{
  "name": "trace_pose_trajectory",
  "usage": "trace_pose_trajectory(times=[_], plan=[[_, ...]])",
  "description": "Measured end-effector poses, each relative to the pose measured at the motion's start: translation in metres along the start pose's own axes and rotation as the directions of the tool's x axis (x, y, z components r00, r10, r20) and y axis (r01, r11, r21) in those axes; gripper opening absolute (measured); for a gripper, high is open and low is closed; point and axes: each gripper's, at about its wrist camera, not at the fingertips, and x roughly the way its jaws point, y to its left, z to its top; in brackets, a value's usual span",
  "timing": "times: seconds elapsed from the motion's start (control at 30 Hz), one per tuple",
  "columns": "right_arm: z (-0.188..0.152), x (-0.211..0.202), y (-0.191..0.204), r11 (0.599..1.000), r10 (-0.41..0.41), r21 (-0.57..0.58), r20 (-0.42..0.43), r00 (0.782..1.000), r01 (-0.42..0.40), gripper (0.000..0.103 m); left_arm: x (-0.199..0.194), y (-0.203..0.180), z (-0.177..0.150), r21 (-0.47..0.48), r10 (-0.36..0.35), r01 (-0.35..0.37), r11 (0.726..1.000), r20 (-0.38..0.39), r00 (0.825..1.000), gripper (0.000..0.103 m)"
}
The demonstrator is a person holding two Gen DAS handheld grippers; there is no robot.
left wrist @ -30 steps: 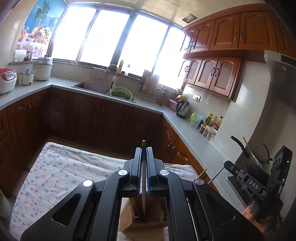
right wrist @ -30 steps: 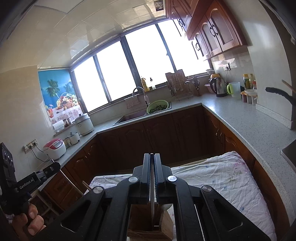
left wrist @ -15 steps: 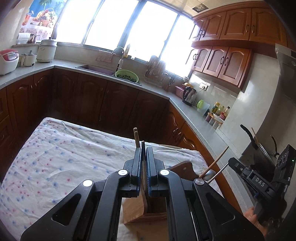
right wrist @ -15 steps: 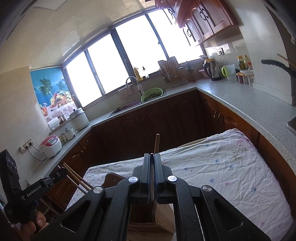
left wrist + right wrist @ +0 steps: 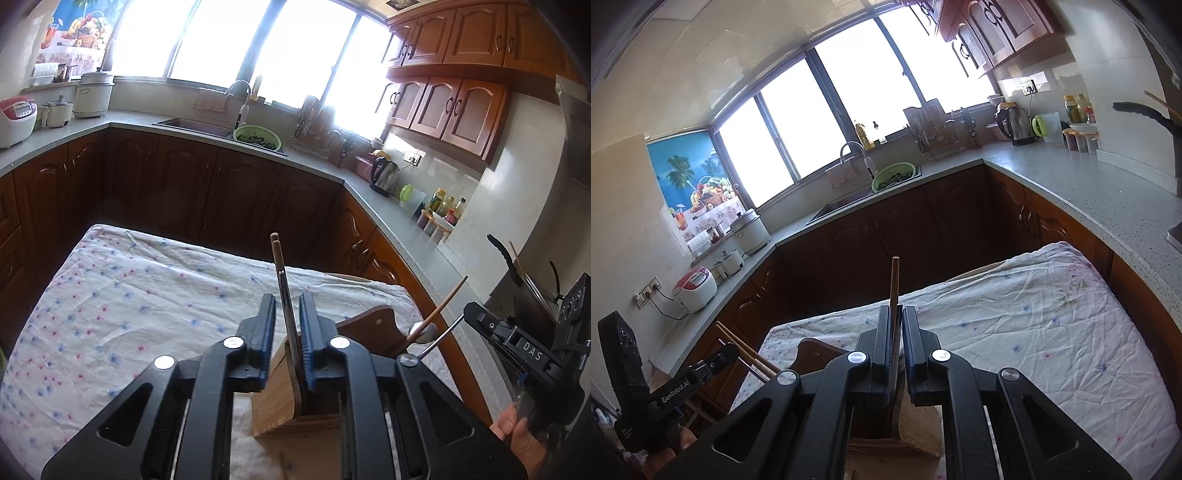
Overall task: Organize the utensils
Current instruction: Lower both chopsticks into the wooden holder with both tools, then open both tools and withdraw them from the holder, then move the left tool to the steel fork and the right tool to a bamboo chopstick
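A wooden utensil holder (image 5: 284, 398) stands on the floral tablecloth (image 5: 147, 306), right under both grippers; it also shows in the right wrist view (image 5: 916, 428). My left gripper (image 5: 287, 306) is open, with a thin utensil (image 5: 282, 291) standing loose between its fingers, its lower end in the holder. My right gripper (image 5: 895, 317) is slightly open around a brown chopstick (image 5: 894, 284) that stands in the holder. The right gripper (image 5: 472, 317) shows in the left wrist view with chopsticks (image 5: 439, 310) by its tip. The left gripper (image 5: 727, 350) shows in the right wrist view.
A dark wooden board (image 5: 376, 328) lies on the cloth behind the holder. Dark cabinets and a grey counter (image 5: 402, 229) wrap around the table, with a sink, a green colander (image 5: 258, 134), a kettle (image 5: 384, 177) and rice cookers (image 5: 14, 120).
Both grippers have tilted down toward the holder and lowered their utensils into it. Both jaws, shut a moment ago, have opened, the left wider than the right.
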Motion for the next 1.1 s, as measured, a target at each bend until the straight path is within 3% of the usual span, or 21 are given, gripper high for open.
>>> trace_pose_trajectory(times=[0.03, 0.07, 0.1, 0.13, 0.17, 0.3, 0.57, 1.1], plan=[[0.000, 0.000, 0.000, 1.000, 0.000, -0.003, -0.004, 1.000, 0.000, 0.017, -0.002, 0.001, -0.001, -0.007, 0.003, -0.003, 1.000, -0.005, 1.000, 0.054], [0.000, -0.002, 0.001, 1.000, 0.000, -0.005, -0.004, 1.000, 0.000, 0.034, -0.006, 0.002, -0.002, -0.015, 0.012, -0.012, 1.000, 0.002, 1.000, 0.077], [-0.001, -0.004, 0.001, 1.000, 0.006, -0.005, 0.000, 1.000, -0.006, 0.059, -0.012, 0.003, -0.004, -0.021, 0.019, -0.018, 1.000, 0.019, 1.000, 0.080], [-0.002, -0.007, 0.001, 1.000, 0.013, -0.002, 0.009, 1.000, -0.013, 0.068, -0.018, 0.004, -0.005, -0.020, 0.021, -0.020, 1.000, 0.030, 0.999, 0.081], [-0.003, -0.012, 0.002, 1.000, 0.019, 0.000, 0.021, 1.000, -0.019, 0.076, -0.022, 0.004, -0.006, -0.016, 0.022, -0.021, 1.000, 0.027, 0.999, 0.084], [-0.005, -0.026, 0.000, 0.999, 0.031, 0.021, 0.036, 0.999, -0.032, 0.092, -0.040, 0.006, -0.012, -0.010, 0.042, -0.042, 0.999, 0.016, 0.999, 0.091], [-0.018, -0.059, -0.006, 0.998, 0.030, 0.055, 0.044, 0.999, -0.032, 0.095, -0.080, 0.014, -0.038, 0.031, 0.075, -0.075, 0.997, -0.022, 0.997, 0.095], [-0.078, -0.119, -0.007, 0.999, -0.016, 0.034, -0.036, 0.999, 0.017, 0.095, -0.137, 0.041, -0.092, 0.053, 0.124, -0.118, 0.992, -0.127, 0.984, 0.095]])
